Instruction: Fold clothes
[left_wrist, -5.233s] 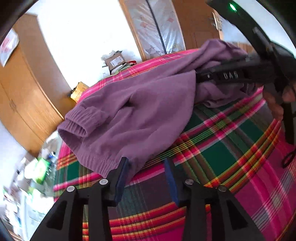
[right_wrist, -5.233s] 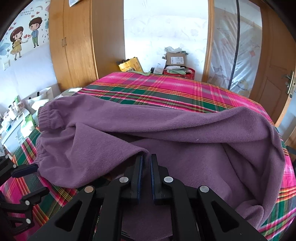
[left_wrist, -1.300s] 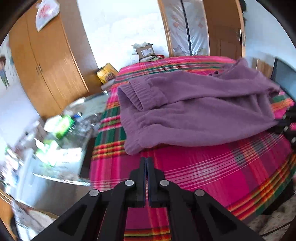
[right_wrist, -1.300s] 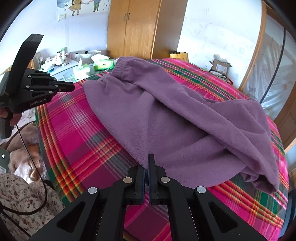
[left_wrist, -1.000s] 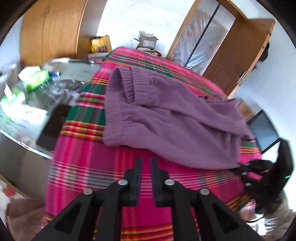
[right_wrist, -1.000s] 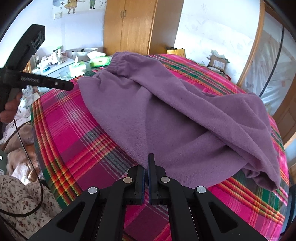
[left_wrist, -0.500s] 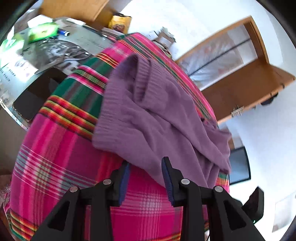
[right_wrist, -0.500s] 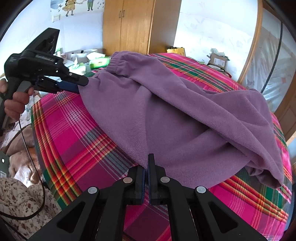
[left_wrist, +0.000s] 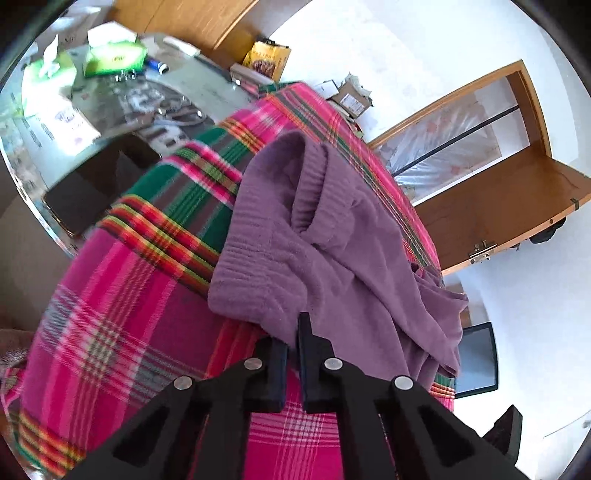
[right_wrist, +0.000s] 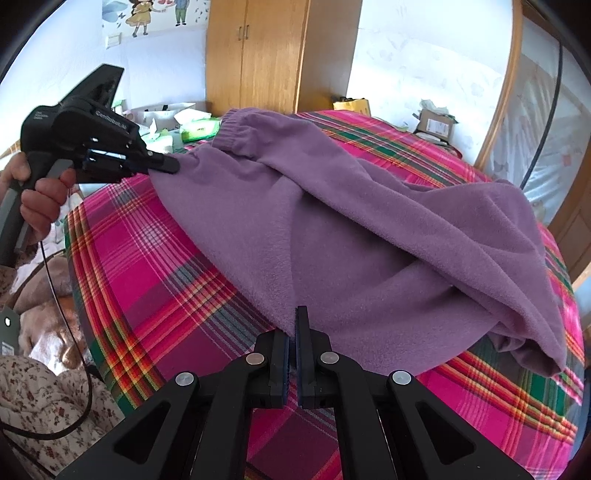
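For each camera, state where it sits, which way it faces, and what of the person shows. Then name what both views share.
Left wrist: rides the left gripper, facing along the purple garment toward the door; its fingers pinch the hem.
Right wrist: rides the right gripper, shut at the garment's edge, facing the wardrobe; the left hand shows.
Shared: the garment and plaid cover.

Black left gripper — white lettering, cable; bare-skinned hand.
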